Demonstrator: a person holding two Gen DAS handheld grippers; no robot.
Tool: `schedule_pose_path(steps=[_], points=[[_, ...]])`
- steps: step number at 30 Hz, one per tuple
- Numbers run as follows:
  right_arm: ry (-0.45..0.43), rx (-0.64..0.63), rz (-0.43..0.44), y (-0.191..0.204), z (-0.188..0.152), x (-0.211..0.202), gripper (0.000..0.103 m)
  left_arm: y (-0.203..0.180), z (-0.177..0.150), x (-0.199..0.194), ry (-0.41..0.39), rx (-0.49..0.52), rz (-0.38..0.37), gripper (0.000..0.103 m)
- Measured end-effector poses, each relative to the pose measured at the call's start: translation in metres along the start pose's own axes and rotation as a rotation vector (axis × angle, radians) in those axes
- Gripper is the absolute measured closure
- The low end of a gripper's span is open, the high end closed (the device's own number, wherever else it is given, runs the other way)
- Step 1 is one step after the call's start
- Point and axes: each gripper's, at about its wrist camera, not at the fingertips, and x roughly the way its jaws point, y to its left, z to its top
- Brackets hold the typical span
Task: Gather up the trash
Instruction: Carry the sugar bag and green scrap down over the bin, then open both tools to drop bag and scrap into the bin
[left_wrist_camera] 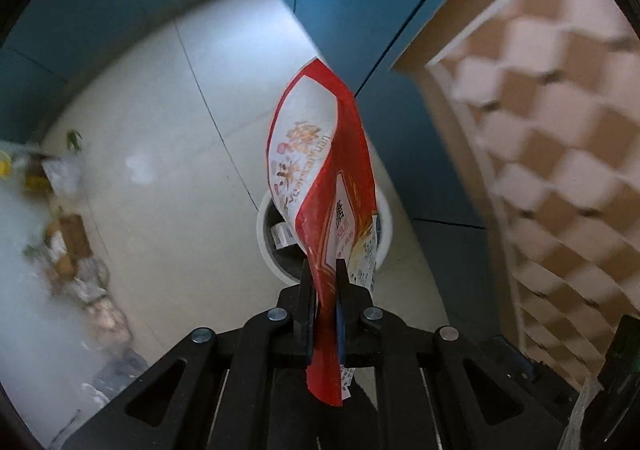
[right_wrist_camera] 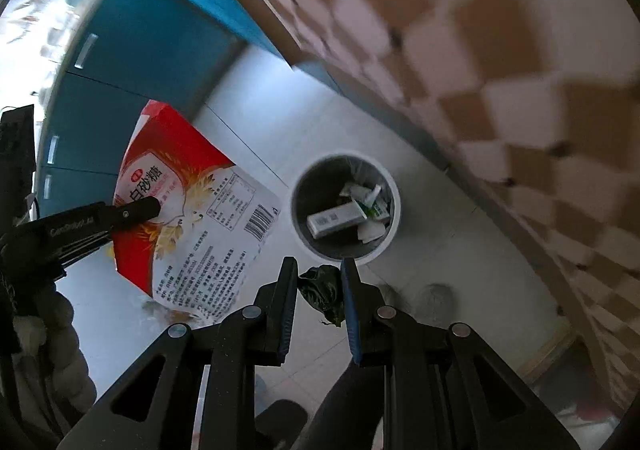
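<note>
1. Fingers first: the left gripper [left_wrist_camera: 324,282] has its jaws pressed together on a red and white sugar bag [left_wrist_camera: 320,178], pinching it near one edge. In the right wrist view the same gripper [right_wrist_camera: 154,206] comes in from the left, clamped on the bag [right_wrist_camera: 192,210].
2. Between the right gripper's [right_wrist_camera: 320,282] two fingers, which stand a little apart, sits a small crumpled dark scrap [right_wrist_camera: 323,292]. They appear to grip it, though contact at the pads is hard to confirm.
3. From the left fingers the bag runs away lengthwise, its long axis stretching ahead of the tips, twisted and limp.
4. Beyond both loads lies the white bin [right_wrist_camera: 394,194], its mouth open upward. In the left wrist view its rim [left_wrist_camera: 264,226] shows straight beyond the fingertips, with the bag hanging across the opening. My judgement is that the left hand is the better lined up to drop.
5. Seen from the right gripper, the bin lies ahead and slightly right of the fingers, so the scrap seems to need a short carry forward before release.
6. Already inside the bin are a white carton [right_wrist_camera: 336,220], a small green and white tube [right_wrist_camera: 370,202] and some crumpled paper.
7. Underfoot is pale glossy floor tile [left_wrist_camera: 160,122], which the bin stands on.
8. Farther off, blue cabinet fronts [right_wrist_camera: 132,62] rise behind the bin, a checkered brown and cream surface [right_wrist_camera: 500,50] fills the right side, and blurred clutter [left_wrist_camera: 68,242] lies by the far left floor edge.
</note>
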Motion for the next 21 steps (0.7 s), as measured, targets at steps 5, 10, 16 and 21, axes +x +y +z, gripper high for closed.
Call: schedule_pose_path(steps=[5, 10, 16, 21], points=[[0.046, 0.01, -0.021, -0.035, 0.016, 0.108, 0.08, 0.021, 0.011, 0.103, 0.087, -0.038, -0.026, 0.098], [0.094, 0.003, -0.044, -0.062, 0.028, 0.199, 0.08, 0.032, 0.008, 0.179, 0.15, -0.029, -0.016, 0.098], [0.139, 0.0, -0.059, -0.08, 0.036, 0.277, 0.08, 0.04, -0.004, 0.216, 0.183, -0.003, -0.007, 0.092], [0.15, 0.021, -0.043, -0.086, 0.042, 0.306, 0.08, 0.04, 0.0, 0.219, 0.179, 0.004, 0.015, 0.081]])
